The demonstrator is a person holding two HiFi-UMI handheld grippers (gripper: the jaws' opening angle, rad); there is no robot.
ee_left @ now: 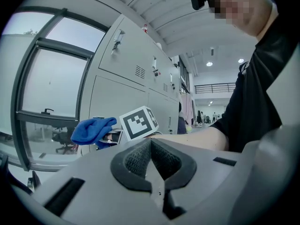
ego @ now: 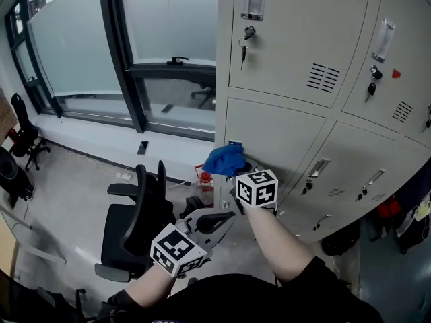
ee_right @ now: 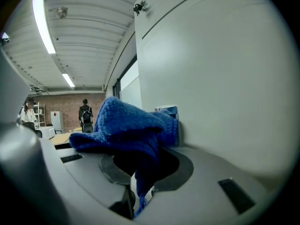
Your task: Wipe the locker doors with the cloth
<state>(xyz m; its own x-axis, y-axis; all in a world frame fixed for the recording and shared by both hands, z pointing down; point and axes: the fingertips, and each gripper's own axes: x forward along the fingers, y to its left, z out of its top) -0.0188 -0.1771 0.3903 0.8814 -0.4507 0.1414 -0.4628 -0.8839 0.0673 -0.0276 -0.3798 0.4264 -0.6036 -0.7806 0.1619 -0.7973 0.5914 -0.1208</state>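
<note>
A blue cloth [ego: 225, 159] is bunched in my right gripper [ego: 237, 171], which is shut on it and holds it against the left side of a lower grey locker door [ego: 283, 136]. Close up, the cloth [ee_right: 129, 125] drapes over the right jaws beside the door [ee_right: 225, 74]. My left gripper [ego: 214, 222] hangs lower, away from the lockers, shut with nothing in it. From the left gripper view the cloth [ee_left: 93, 130] and the right gripper's marker cube [ee_left: 138, 123] show ahead of the shut left jaws.
Grey lockers [ego: 316, 39] with keys and handles fill the right. A window [ego: 101, 46] is at left. A black office chair [ego: 135, 224] stands below my left arm on the floor, a red bottle [ego: 205, 180] by the locker base.
</note>
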